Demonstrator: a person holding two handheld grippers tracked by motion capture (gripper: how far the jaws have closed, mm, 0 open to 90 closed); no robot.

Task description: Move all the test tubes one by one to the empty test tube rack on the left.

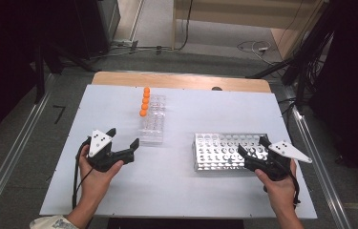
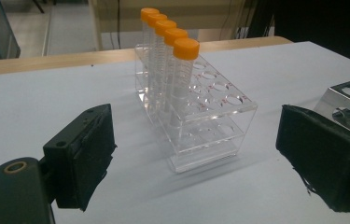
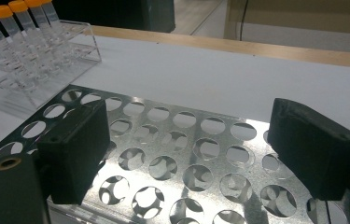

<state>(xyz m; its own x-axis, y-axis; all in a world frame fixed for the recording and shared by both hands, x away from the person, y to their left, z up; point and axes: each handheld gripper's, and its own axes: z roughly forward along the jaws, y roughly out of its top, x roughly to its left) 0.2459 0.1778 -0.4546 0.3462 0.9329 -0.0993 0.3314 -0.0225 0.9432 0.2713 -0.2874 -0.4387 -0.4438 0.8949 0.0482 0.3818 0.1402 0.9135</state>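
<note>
Five orange-capped tubes in the clear rack, both grippers released, nothing grasped

Five clear plastic tubes with orange screw caps (image 2: 180,70) stand upright in one row along the left side of the transparent acrylic tube rack (image 2: 210,135). That rack sits left of centre on the white bench (image 1: 181,186), its far end toward the bench's far edge. Its other holes look vacant.

Perforated shiny metal tube rack (image 1: 224,151) sits toward the right side of the bench, nearer the front edge, well apart from the acrylic one. No tubes in it.

Left gripper (image 1: 121,143) is released, jaws spread wide, hovering just in front of the acrylic rack's near end, touching nothing. In the left gripper view the nearest tube lines up roughly between the jaws but farther out.

Right gripper (image 1: 252,148) is likewise released, jaws wide, poised over the right end of the metal rack. Can't tell whether it touches the rack.

Judgement: step in hand is the left gripper's approach to the nearest tube, probably for transfer to the metal rack.

To do it well:
- Come in level, jaws either side of the tube just under the cap, above the rack's top plate.
- Nearest tube first; neighbours sit close, so keep the jaws clear of the next cap.
- Centre before closing; off-centre will tilt the tube in its hole.
- Lift straight up until the tip clears. The light acrylic rack may drag along; right gripper could steady it.
</note>
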